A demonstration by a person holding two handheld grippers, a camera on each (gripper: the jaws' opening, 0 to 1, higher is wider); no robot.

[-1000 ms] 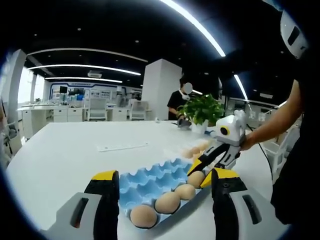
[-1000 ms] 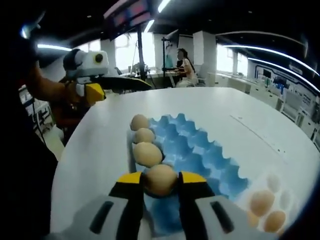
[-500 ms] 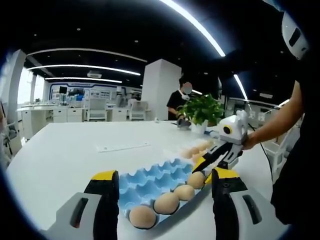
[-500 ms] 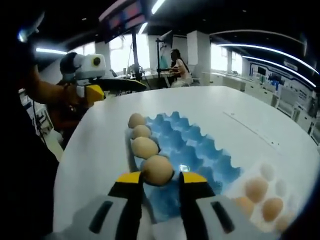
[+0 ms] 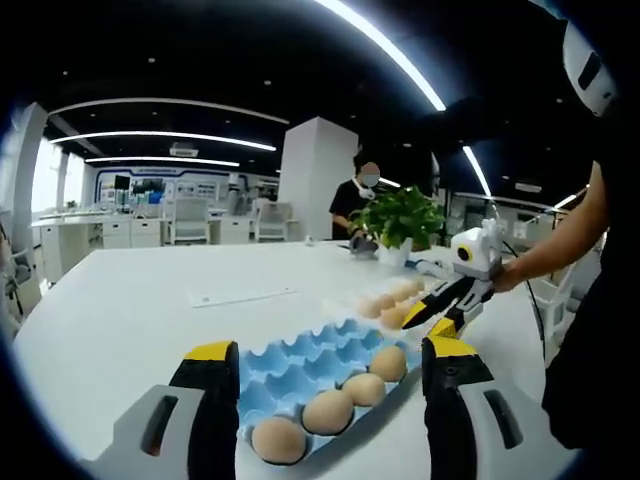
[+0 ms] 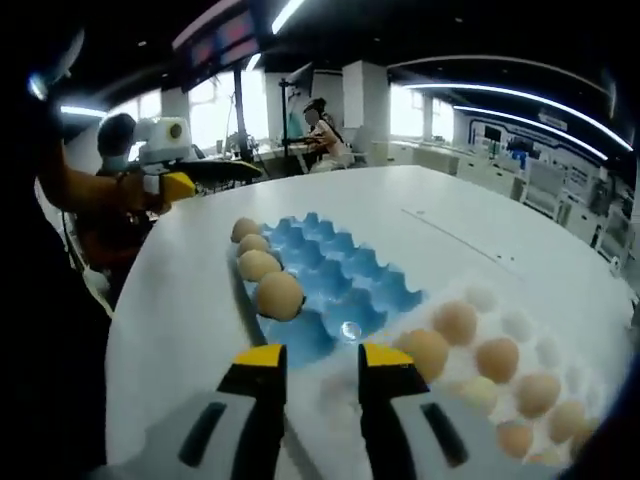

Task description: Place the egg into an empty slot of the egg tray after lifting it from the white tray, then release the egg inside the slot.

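Right gripper (image 6: 312, 362): yellow-tipped jaws parted, nothing between them. Brown egg (image 6: 279, 295) seated in the near edge slot of the blue moulded egg tray (image 6: 345, 290), just ahead of the left jaw, last of a row of four. White plastic tray (image 6: 560, 372) with more brown eggs ahead and right of the right jaw, touching the blue tray's corner. Left gripper (image 5: 326, 370): jaws wide, empty, straddling the blue tray's near end on the white table (image 5: 130, 300).
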